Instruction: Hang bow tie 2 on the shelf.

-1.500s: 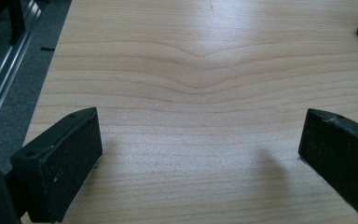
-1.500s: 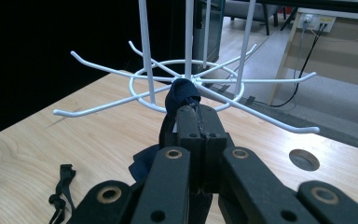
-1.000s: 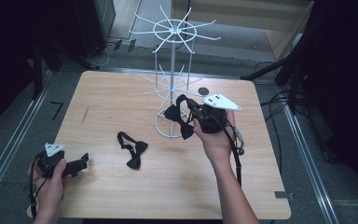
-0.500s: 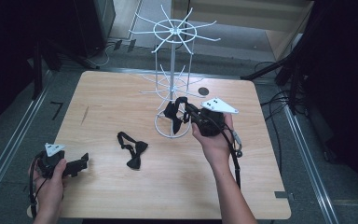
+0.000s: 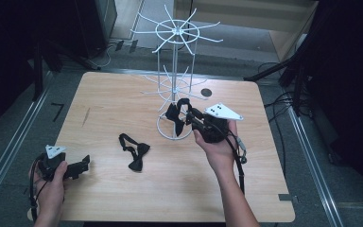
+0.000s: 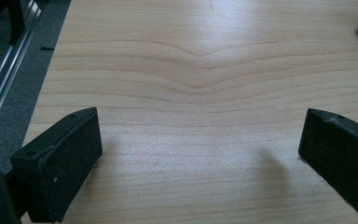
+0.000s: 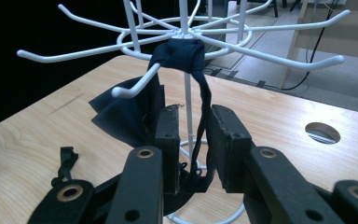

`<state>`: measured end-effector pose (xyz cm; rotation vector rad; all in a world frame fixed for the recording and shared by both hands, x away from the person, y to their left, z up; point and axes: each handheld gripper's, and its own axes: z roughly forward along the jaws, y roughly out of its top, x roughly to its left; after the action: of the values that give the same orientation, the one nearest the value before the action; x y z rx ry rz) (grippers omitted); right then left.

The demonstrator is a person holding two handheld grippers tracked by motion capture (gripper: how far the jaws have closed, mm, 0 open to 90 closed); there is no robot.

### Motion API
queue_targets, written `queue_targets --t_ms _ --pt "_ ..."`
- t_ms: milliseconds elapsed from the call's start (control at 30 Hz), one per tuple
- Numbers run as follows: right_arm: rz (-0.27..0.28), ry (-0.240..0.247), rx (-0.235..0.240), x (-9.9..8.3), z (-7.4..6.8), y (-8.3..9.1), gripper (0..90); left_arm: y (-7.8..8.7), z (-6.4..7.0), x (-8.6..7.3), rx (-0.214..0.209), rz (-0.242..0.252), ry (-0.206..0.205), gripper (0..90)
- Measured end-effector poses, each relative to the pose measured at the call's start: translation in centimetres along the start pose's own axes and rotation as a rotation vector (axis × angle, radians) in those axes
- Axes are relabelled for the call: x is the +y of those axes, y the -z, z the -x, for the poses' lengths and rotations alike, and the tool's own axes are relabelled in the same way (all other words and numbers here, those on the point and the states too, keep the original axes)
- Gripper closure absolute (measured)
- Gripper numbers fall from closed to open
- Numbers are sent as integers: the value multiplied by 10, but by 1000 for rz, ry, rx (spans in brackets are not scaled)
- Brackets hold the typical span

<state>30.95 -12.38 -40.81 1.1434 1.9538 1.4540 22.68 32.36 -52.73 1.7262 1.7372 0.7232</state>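
Should the right tool, whose jaws are nearly closed around the strap of the dark navy fabric bow tie draped over a hook at 11 o'clock on the white wire rack, be pulled back unopened, the tie could be dragged off.

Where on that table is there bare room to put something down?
Bare wood lies along the far left, behind the loose bow tie, and across the near edge between the left gripper and the forearm. It is crowded around the rack, where the right gripper works a bow tie.
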Motion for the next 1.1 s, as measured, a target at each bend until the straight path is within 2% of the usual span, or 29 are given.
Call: queue_targets --t_ms 233,433,800,1100 --pt "22 11 -11 -1 -2 5 679 0 0 0 1 0 0 0" --pt "8 -5 -14 -2 -4 10 675 0 0 0 -1 -1 -1 0" --pt "15 -1 -17 -6 -8 20 656 0 0 0 1 1 0 0" --pt "-15 -11 -13 -14 -12 24 657 0 0 0 1 1 0 0"
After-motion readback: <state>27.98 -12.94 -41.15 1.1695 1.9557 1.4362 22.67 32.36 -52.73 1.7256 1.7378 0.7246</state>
